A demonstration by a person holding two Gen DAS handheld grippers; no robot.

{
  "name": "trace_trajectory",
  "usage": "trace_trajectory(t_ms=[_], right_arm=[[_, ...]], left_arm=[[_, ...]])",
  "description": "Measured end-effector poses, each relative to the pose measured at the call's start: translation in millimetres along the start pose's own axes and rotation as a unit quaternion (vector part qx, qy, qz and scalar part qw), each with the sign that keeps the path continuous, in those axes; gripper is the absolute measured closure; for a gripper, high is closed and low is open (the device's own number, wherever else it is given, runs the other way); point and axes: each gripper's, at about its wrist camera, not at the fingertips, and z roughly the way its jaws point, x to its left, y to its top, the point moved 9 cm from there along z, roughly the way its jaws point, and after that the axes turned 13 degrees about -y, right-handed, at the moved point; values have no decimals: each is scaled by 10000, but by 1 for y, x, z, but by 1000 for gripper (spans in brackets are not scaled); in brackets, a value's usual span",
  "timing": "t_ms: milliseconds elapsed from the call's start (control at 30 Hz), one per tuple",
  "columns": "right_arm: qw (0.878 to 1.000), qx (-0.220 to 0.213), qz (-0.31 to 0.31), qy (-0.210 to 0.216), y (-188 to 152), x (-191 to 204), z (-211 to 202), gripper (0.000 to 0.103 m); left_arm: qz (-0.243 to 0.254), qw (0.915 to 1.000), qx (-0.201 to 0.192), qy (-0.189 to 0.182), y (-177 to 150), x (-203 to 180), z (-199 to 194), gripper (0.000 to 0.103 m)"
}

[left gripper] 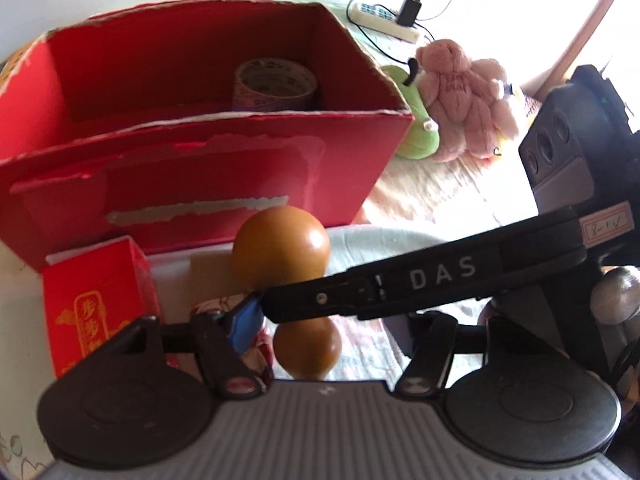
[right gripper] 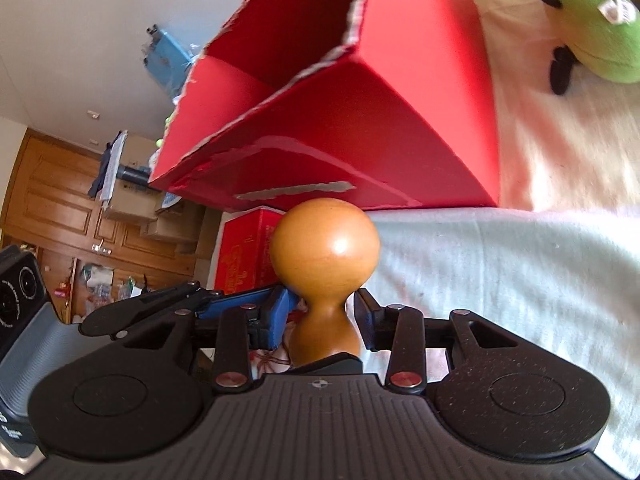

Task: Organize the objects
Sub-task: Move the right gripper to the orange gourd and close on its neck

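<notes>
Gripping a wooden gourd (right gripper: 324, 276) at its narrow waist with my right gripper (right gripper: 326, 316); both pads sit against the neck, so the right jaws are closed on it. Gourd: glossy orange-brown, two bulbs, big bulb pointing away from my right jaws, small bulb back toward the palm. Long axis runs straight along the right fingers, aimed at the red box (right gripper: 360, 120).

Key relation: the box's near wall stands just beyond the big bulb, its open top higher than the gourd. My judgement: the gourd must rise over that torn rim before it can go in.

My left gripper (left gripper: 320, 336) sits beside the same gourd, on the small-bulb end; its jaws are apart, pads not pressing, with the right finger crossing in front. Right hand plainly has the job; left is spare.

Around: tape roll (left gripper: 276, 84) already inside the box; small red carton (left gripper: 96, 300) just left of the gourd; pink bear (left gripper: 460, 92) and green plush (left gripper: 416, 116) right of the box, on a pale cloth (right gripper: 500, 280).
</notes>
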Motion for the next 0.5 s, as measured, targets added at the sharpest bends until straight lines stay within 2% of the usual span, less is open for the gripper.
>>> trace_trajectory(t_ms=[133,267,500], right_arm=[[9998,-20,206,-67,-1,-12,-3,64],[9990,-17,414,-175,-4,-25,-6,72],[9980,-88,570,-263,-2,-29,-8,71]], left_arm=[[174,9998,126,-42,1,-4,11,40],[231,9991,307,-153,0,-4,24,45],[391,9981,447,-146,-1,-6,37,46]])
